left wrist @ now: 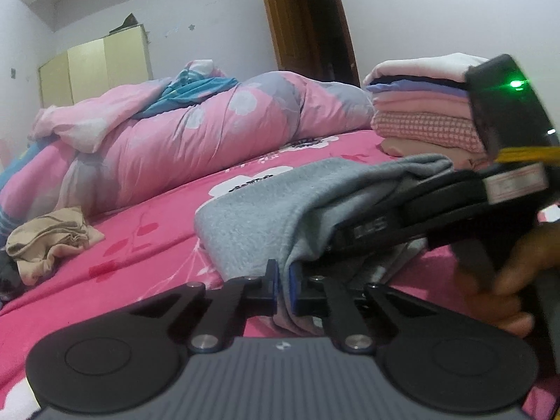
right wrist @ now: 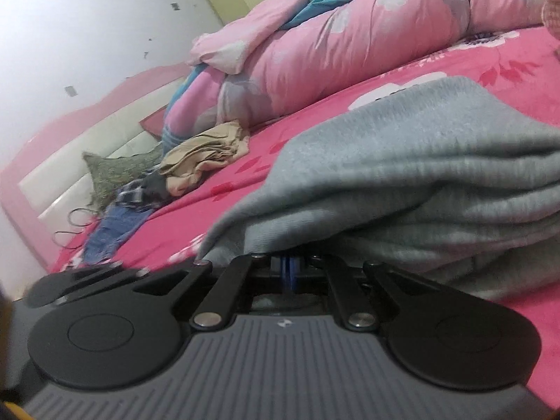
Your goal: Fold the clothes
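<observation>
A grey fleece garment [left wrist: 266,206] lies partly folded on the pink flowered bed sheet [left wrist: 140,245]. My left gripper [left wrist: 285,287] is shut on its near lower edge, and grey cloth shows between the blue pads. In the right wrist view the same grey garment [right wrist: 420,147] drapes over my right gripper [right wrist: 288,269]. Its blue pads are pressed together under the fold, and I cannot see any cloth pinched between them. In the left wrist view, the right gripper's black frame [left wrist: 420,210] reaches into the garment from the right, held by a hand [left wrist: 507,280].
A stack of folded clothes [left wrist: 420,112] stands at the back right of the bed. A bunched pink quilt [left wrist: 192,133] runs along the far side. A crumpled beige garment [left wrist: 49,241] and other loose clothes [right wrist: 108,227] lie at the left, near the headboard.
</observation>
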A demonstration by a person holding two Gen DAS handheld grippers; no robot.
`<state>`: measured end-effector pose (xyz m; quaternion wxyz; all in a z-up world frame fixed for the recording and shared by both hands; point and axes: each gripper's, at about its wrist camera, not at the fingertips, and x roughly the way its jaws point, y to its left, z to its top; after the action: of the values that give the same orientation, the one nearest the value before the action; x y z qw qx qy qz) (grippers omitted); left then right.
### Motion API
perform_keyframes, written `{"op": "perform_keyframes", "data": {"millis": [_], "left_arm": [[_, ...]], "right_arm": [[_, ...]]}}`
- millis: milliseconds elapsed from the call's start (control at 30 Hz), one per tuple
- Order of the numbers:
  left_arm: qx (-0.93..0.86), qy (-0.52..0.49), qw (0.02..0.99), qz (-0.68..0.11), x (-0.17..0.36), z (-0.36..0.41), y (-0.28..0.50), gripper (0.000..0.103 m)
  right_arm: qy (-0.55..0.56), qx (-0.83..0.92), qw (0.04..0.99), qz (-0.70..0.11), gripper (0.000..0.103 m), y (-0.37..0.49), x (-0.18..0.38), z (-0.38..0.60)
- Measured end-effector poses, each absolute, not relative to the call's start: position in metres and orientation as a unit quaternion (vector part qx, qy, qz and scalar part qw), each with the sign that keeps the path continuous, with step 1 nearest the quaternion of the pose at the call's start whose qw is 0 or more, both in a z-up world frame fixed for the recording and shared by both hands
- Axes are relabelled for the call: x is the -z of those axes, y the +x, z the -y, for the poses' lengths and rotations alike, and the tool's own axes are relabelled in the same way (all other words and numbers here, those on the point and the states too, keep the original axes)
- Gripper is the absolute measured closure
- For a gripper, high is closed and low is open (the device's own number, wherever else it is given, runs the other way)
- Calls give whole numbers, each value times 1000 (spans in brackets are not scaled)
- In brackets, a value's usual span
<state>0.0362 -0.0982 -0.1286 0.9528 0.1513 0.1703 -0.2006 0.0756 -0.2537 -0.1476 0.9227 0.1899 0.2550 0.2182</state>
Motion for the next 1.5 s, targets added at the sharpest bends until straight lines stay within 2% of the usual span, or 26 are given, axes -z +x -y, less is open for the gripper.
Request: {"op": "perform_keyframes", "data": {"millis": [33, 133, 200, 267, 300, 333, 433, 600, 800, 900, 933, 1000, 1067, 1133, 1167, 1233, 1300, 1333, 1367, 1500], "left_arm": [[202, 154, 952, -171, 129, 99, 36, 95], [204, 159, 950, -175, 129, 99, 36, 80], [203, 166, 950, -172, 130, 101, 36, 77], [201, 168, 950, -169, 131, 102, 37, 78], [199, 165, 951, -168, 131, 101, 38, 82], [198, 160, 953, -166, 130, 100, 38, 91], [203, 166, 951, -162, 129, 100, 34, 96], [204, 176, 950, -158, 128, 99, 30, 96], [212, 180, 949, -150, 128, 98, 28, 96], [213, 185, 947, -152, 129, 97, 28, 96], [211, 186, 947, -153, 129, 97, 27, 95], [209, 189, 947, -154, 127, 99, 27, 84], [206, 194, 947, -152, 125, 101, 27, 67], [205, 198, 948, -143, 126, 104, 27, 58], [205, 201, 947, -143, 127, 107, 29, 58], [205, 208, 946, -143, 129, 113, 32, 59], [200, 216, 944, -148, 132, 117, 34, 71], [194, 219, 945, -150, 133, 116, 35, 85], [188, 221, 945, -153, 133, 116, 36, 89], [179, 232, 944, -154, 133, 114, 34, 89]], "right_arm": [[182, -213, 926, -253, 103, 77, 148, 250], [161, -207, 933, -248, 103, 69, 145, 252], [142, -203, 941, -232, 101, 55, 140, 257], [120, -213, 944, -219, 99, 40, 136, 259], [109, -220, 946, -213, 99, 32, 134, 261], [99, -228, 945, -214, 99, 30, 133, 259], [75, -234, 940, -236, 99, 38, 136, 250], [125, -226, 929, -264, 103, 76, 144, 242], [147, -220, 931, -250, 99, 47, 140, 257], [179, -203, 928, -256, 99, 60, 144, 260], [198, -200, 923, -261, 100, 69, 146, 259], [236, -194, 914, -267, 102, 83, 151, 255], [224, -189, 921, -257, 101, 74, 149, 255], [207, -184, 929, -245, 100, 62, 145, 255], [198, -182, 933, -239, 99, 57, 143, 256], [177, -168, 945, -219, 99, 43, 138, 263], [161, -146, 954, -206, 99, 37, 136, 272], [157, -127, 957, -206, 102, 38, 137, 277], [158, -109, 959, -207, 102, 41, 139, 283], [191, -63, 961, -188, 103, 45, 145, 299]]}}
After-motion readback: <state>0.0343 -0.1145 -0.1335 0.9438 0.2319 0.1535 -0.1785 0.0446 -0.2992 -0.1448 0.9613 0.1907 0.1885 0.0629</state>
